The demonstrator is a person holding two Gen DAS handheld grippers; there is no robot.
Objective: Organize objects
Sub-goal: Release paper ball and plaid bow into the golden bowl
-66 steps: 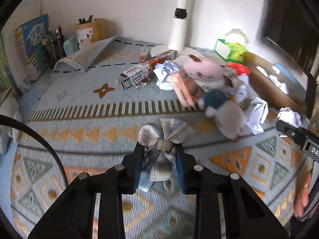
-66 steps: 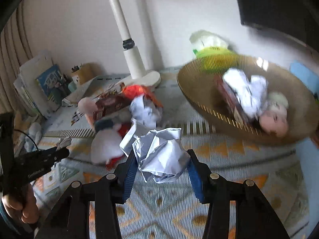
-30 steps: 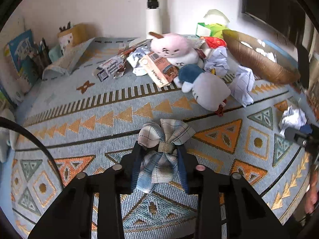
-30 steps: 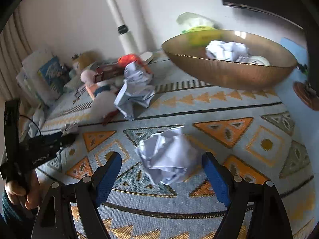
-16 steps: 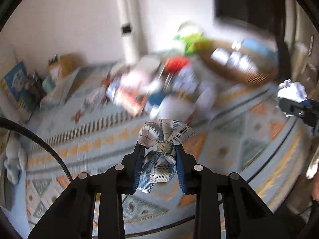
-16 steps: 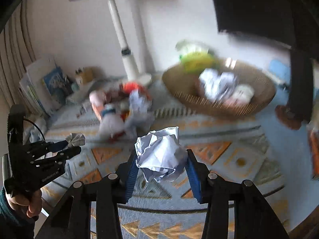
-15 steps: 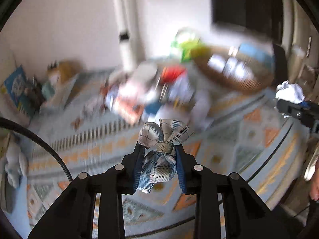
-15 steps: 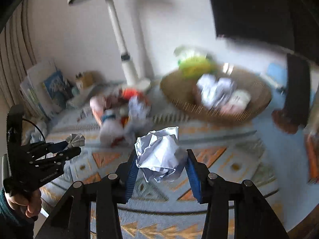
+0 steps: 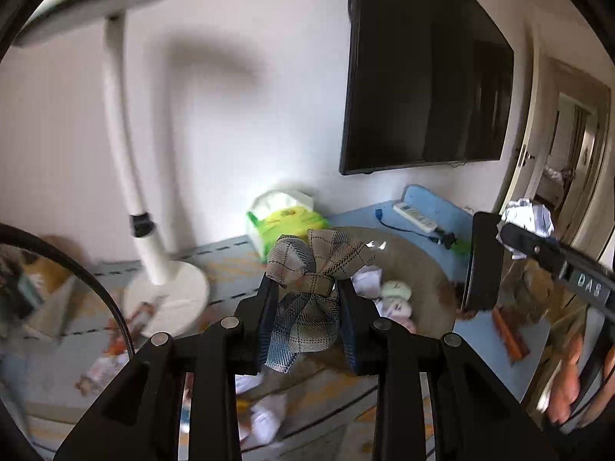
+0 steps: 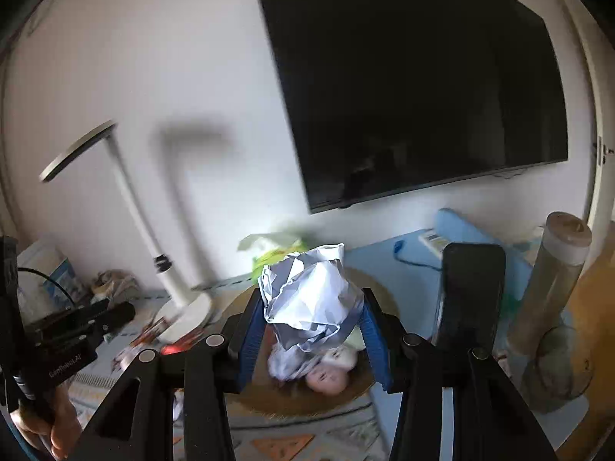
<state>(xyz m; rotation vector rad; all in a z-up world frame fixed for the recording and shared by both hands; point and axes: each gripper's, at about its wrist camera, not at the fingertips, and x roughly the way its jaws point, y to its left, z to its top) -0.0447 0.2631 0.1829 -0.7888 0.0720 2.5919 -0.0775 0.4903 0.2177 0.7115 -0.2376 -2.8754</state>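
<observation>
My left gripper point(image 9: 307, 319) is shut on a plaid fabric bow point(image 9: 311, 288) and holds it in the air above the woven basket point(image 9: 426, 269). My right gripper point(image 10: 311, 330) is shut on a crumpled paper ball point(image 10: 307, 299), also raised over the basket point(image 10: 307, 403). The basket holds crumpled paper point(image 9: 365, 278) and a doll head point(image 10: 326, 378). The right gripper with its paper ball also shows at the right of the left wrist view point(image 9: 526, 226).
A white desk lamp point(image 9: 153, 238) stands on the patterned cloth at left. A green tissue pack point(image 9: 284, 223) sits behind the basket. A black phone on a stand point(image 10: 469, 292), a clear cylinder point(image 10: 549, 280) and a wall TV point(image 10: 423, 77) are at right. Loose clutter point(image 9: 127, 330) lies at left.
Both grippers have lifted and swung right toward the basket, holding their objects. The right gripper had briefly opened around the paper ball a second ago and closed on it again.
</observation>
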